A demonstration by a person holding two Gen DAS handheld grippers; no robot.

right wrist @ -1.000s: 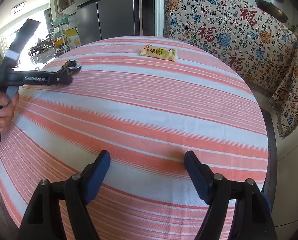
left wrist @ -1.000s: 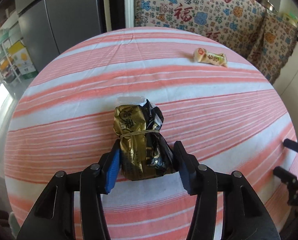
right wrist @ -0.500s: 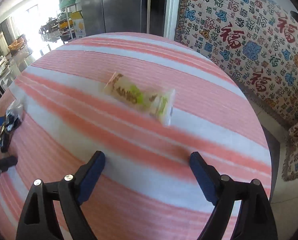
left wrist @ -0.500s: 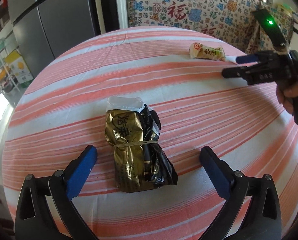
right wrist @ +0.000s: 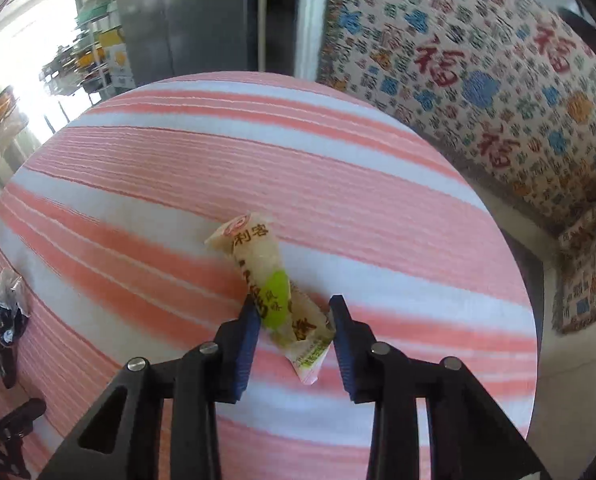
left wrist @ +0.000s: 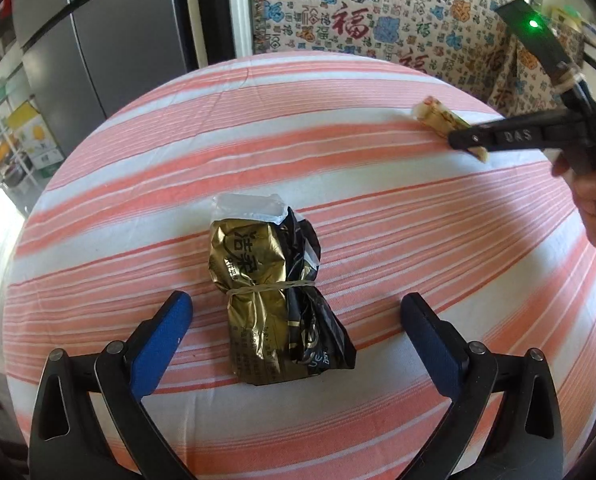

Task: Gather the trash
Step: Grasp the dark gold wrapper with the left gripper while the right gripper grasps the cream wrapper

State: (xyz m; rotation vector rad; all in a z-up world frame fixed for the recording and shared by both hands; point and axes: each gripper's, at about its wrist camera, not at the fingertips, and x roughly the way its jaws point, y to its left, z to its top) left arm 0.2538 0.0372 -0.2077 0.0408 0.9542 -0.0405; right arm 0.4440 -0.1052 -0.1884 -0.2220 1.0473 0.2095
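our left gripper (left wrist: 296, 312) has its jaws spread as wide as they go, having just been opening, with the gold bag (left wrist: 272, 304) lying loose between them on the striped cloth (left wrist: 378, 208), untouched. our right gripper (right wrist: 292, 320) has just been closing; its jaws now pinch the near end of the wrapper (right wrist: 276, 286), farther across the table. beyond it hangs a patterned drape (right wrist: 478, 80).
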